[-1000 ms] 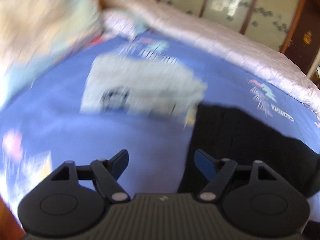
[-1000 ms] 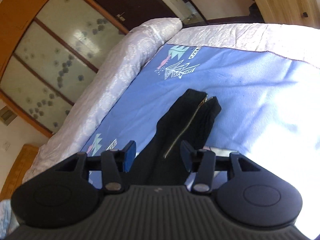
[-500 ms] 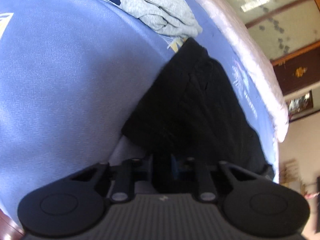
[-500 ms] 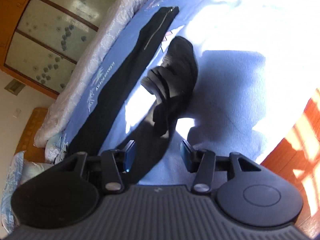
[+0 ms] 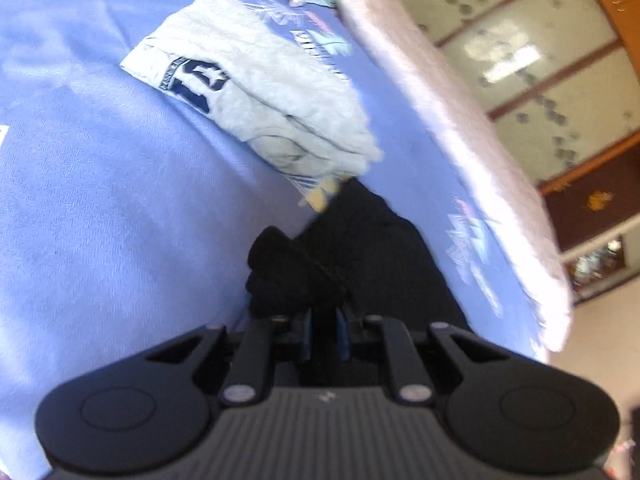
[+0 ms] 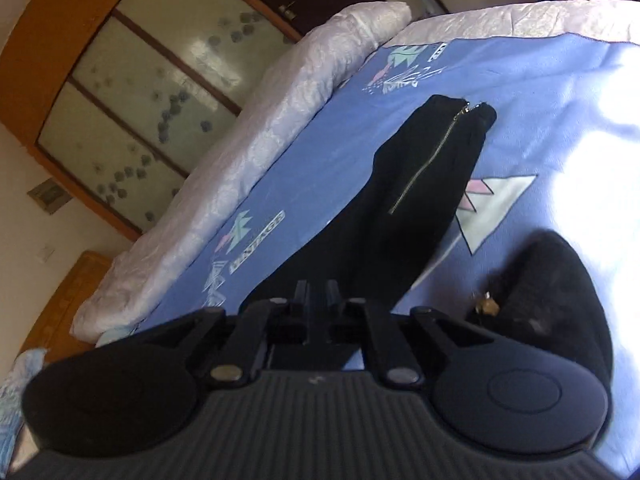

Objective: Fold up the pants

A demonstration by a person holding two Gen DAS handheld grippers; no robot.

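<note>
Here, left gripper [image 5: 324, 330] clamped on black pants [image 5: 372, 252] | right gripper [image 6: 318, 300] just closed on pants, for lifting both ends into a fold | blue blanket [image 5: 100, 200] as work surface.

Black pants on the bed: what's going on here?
A person is folding the black pants on the blue blanket with two handheld grippers. The left gripper is shut on bunched black fabric; the right gripper has just closed on the pants too. Folded grey clothing lies beyond.
</note>
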